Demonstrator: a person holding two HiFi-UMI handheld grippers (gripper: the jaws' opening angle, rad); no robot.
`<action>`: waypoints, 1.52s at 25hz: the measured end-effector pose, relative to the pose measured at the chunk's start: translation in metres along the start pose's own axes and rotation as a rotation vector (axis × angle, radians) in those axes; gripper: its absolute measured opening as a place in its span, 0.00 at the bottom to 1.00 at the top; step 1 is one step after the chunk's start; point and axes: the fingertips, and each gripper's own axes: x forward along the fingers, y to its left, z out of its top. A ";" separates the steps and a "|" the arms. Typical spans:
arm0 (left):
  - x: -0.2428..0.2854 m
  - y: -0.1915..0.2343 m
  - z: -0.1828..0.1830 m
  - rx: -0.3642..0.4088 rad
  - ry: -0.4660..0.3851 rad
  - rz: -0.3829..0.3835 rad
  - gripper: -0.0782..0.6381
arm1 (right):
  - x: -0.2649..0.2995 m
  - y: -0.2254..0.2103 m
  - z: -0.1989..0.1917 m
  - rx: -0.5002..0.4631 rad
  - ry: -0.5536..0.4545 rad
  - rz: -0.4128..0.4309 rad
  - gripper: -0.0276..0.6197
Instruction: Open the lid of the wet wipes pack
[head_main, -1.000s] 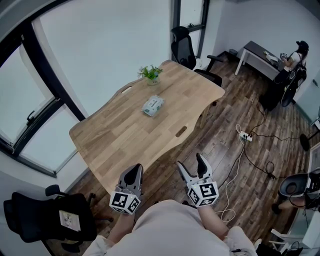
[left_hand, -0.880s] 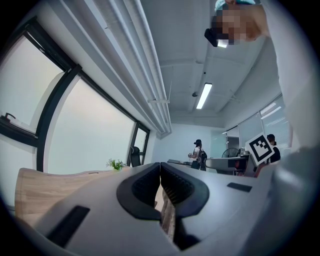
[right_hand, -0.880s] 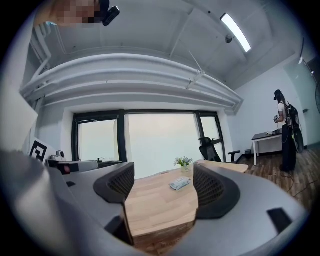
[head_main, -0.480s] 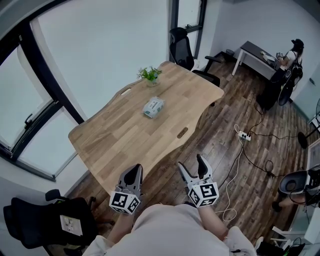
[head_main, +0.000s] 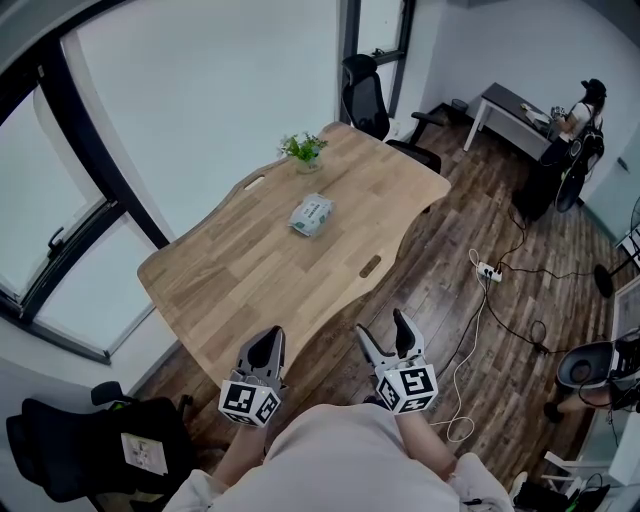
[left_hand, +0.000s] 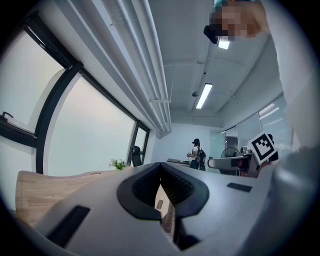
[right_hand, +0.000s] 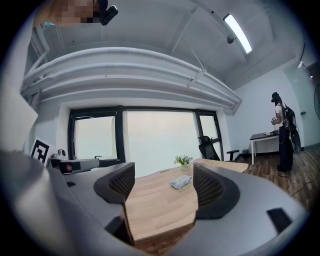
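Table: light wood, wavy edge, standing on a dark plank floor beside tall windows. Two slot cut-outs in the top, one near each long edge.

On the table: one wet wipes pack, lying flat towards the far end with its lid down; one small potted plant beyond it at the far edge, apart from the pack.

Around the table: two black office chairs, one at the far end, one at the near left corner. One white desk in the far right corner, with one person standing by it. One power strip on the floor.

Left gripper: jaws pressed together at the tips, nothing between them. Right gripper: jaws spread wide, nothing between them. Both are held off the table's near edge, well apart from the pack.
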 end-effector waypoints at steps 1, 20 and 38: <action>0.000 0.001 -0.001 -0.001 0.001 0.000 0.14 | 0.001 0.000 -0.001 0.001 0.002 0.000 0.59; 0.063 0.022 -0.012 0.002 0.043 0.051 0.14 | 0.073 -0.048 -0.002 0.031 0.011 0.052 0.58; 0.248 0.034 -0.017 -0.008 0.066 0.211 0.14 | 0.225 -0.197 0.037 0.007 0.041 0.212 0.58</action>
